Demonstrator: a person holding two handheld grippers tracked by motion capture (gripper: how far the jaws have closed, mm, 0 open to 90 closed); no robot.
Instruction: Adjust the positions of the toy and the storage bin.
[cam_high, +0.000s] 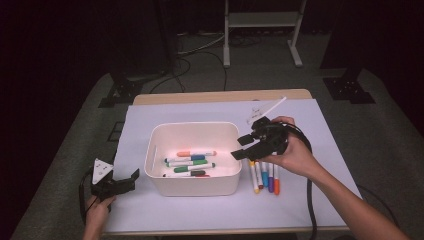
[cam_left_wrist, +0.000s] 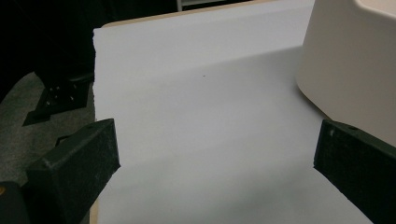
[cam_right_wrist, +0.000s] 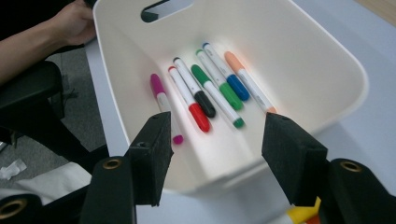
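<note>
My right gripper (cam_high: 248, 146) hangs at the bin's (cam_high: 192, 184) right rim, its jaws wide apart and holding nothing. The next markers (cam_high: 264, 176) lie on the paper just beside the bin, almost under my right hand, long axes pointing away from me. My left gripper (cam_high: 120, 184), also open and empty, rests well apart, across the bin.
</note>
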